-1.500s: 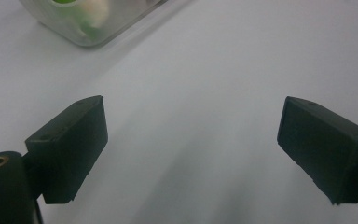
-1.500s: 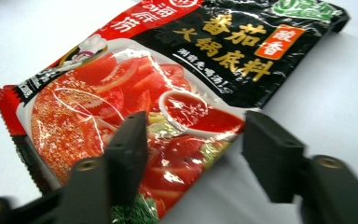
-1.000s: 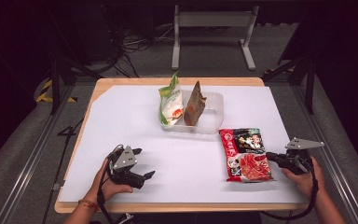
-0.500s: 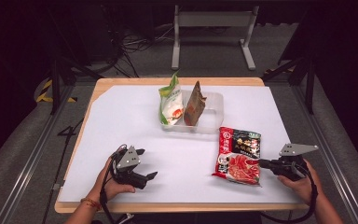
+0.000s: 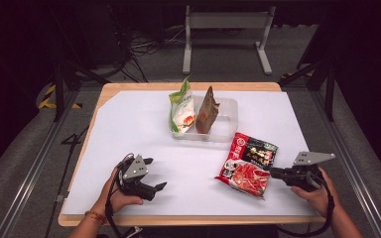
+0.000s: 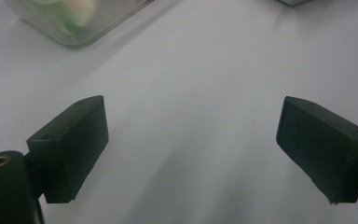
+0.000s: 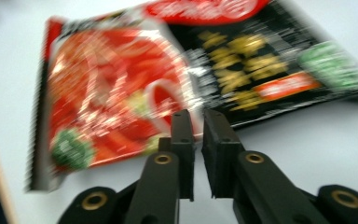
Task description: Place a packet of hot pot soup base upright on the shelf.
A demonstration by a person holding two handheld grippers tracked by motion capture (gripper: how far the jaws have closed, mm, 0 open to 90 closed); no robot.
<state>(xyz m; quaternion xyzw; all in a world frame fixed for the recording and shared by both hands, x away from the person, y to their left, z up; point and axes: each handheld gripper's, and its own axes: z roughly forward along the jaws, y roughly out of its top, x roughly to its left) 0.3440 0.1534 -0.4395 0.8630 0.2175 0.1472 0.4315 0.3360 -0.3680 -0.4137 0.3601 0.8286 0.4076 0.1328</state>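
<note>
A red and black food packet (image 5: pixel 248 166) lies flat and skewed on the white table sheet (image 5: pixel 129 129), right of centre. My right gripper (image 5: pixel 273 172) points at its right edge. In the right gripper view the packet (image 7: pixel 144 93) is blurred, and its near edge meets the tips of my right gripper (image 7: pixel 196 114). Those jaws have just been opening and stand a narrow gap apart, not pressing on the packet. My left gripper (image 5: pixel 155 173) rests open at the front left. Its jaws spread wide over bare sheet (image 6: pixel 191 107).
A clear plastic bin (image 5: pixel 228 114) stands at the table's middle back, holding a green and white pouch (image 5: pixel 181 106) and a brown pouch (image 5: pixel 207 111) upright. A corner of the bin (image 6: pixel 74 23) shows in the left gripper view. Metal frame legs and cables lie beyond the table.
The packet has slid a little left and turned askew, drawn by my right gripper, which shifted left and nearer the front edge. The left gripper has stayed put.
</note>
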